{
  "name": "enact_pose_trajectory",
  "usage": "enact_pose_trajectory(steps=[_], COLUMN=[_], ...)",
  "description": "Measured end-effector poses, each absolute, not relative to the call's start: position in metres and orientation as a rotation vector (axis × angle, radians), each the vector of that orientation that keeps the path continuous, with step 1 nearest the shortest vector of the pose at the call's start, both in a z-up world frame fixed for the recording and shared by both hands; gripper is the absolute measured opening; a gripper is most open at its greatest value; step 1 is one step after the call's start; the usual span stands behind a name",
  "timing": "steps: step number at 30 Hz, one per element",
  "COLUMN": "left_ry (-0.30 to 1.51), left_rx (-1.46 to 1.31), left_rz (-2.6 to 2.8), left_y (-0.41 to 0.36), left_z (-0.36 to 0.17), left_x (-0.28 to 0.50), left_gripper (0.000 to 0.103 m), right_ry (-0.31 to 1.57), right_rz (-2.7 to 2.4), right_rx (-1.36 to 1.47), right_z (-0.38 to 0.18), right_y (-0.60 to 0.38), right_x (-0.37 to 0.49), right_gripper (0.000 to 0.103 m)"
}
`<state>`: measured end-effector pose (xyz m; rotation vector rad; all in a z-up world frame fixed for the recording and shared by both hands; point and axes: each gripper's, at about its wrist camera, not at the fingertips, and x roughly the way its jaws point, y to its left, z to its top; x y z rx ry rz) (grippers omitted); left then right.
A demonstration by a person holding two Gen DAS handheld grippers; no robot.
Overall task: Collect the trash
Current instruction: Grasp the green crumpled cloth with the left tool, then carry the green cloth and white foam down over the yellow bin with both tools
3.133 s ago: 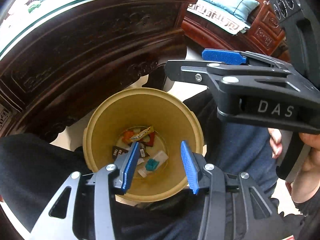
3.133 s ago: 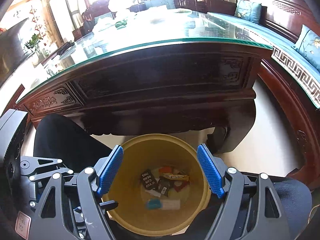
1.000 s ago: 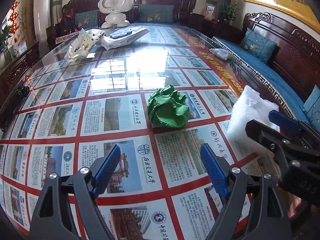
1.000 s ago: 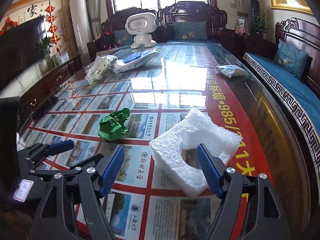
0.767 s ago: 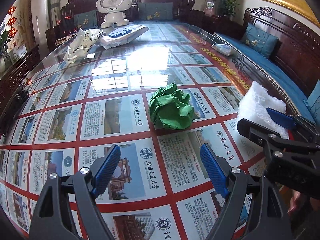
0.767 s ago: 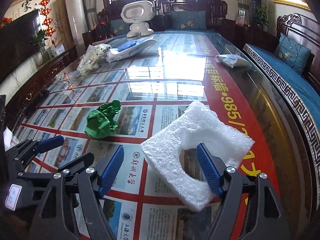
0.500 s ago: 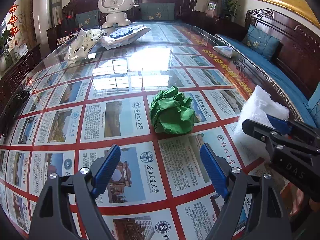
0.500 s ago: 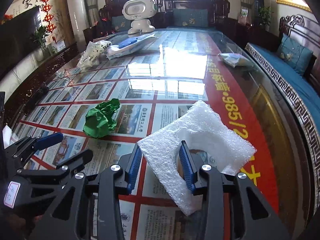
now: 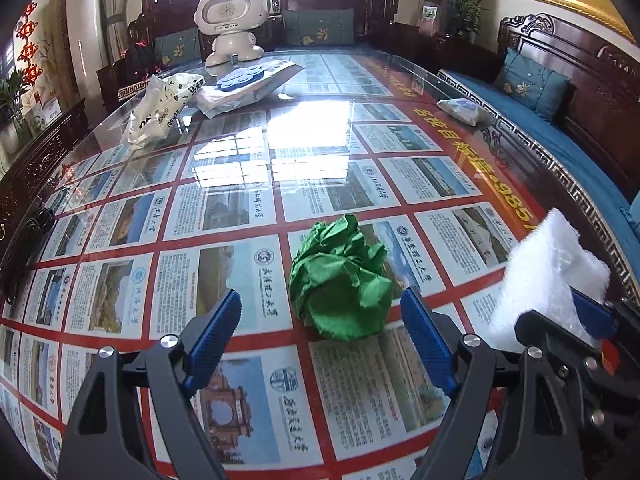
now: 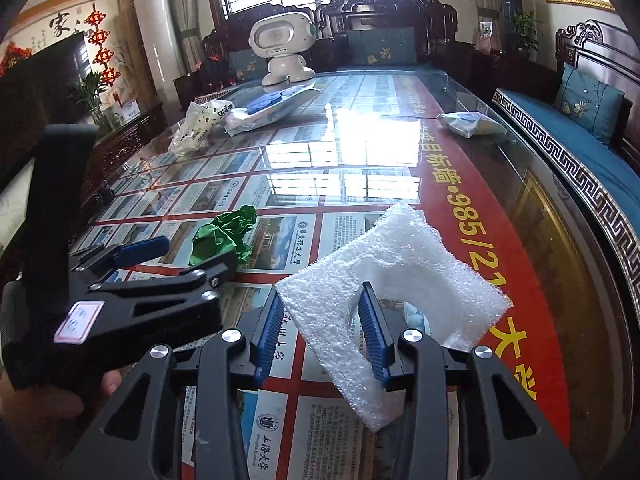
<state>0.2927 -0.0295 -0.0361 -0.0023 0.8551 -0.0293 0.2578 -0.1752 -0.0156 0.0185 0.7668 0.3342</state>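
Right claw (image 10: 322, 336) clenched on white foam sheet (image 10: 400, 280), light, squashy, gripped along its near edge. Left claw (image 9: 320, 340) released, straddling crumpled green paper (image 9: 340, 280) on tabletop (image 9: 240, 208); probably weightless, crushable anywhere.

Both grippers are built from matte black, angular struts with open triangular cut-outs, fastened with round silver screws. The left gripper (image 9: 320, 340), at the lower centre of its own view, and the right gripper (image 10: 320, 332) are each fitted with ribbed blue pads (image 10: 266, 330) on the inner finger faces. A pink-edged white label is seen at the lower left of the right wrist view
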Motion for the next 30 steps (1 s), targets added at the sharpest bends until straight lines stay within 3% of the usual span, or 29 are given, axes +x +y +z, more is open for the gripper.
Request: enact_pose_trajectory(steps=[2, 6, 11, 30], left_ry=[0.878, 0.896, 0.895, 0.829], left_rx=[-0.025, -0.026, -0.017, 0.017], left_rz=[-0.041, -0.028, -0.045, -0.169], left_y=[-0.028, -0.025, -0.022, -0.043], left_z=[-0.04, -0.046, -0.045, -0.018], left_x=[0.3, 0.306, 0.301, 0.238], left_gripper=[0.077, 0.053, 0.041, 0.039], right_ry=[0.766, 0.767, 0.762, 0.717], right_rz=[0.336, 0.343, 0.346, 0.357], right_rx=[0.019, 0.025, 0.028, -0.002], right_z=[-0.016, -0.019, -0.019, 0.005], right_y=[-0.176, -0.176, -0.177, -0.171], right_x=[0.258, 0.257, 0.256, 0.229], right_gripper=[0.038, 0.038, 0.038, 0.037])
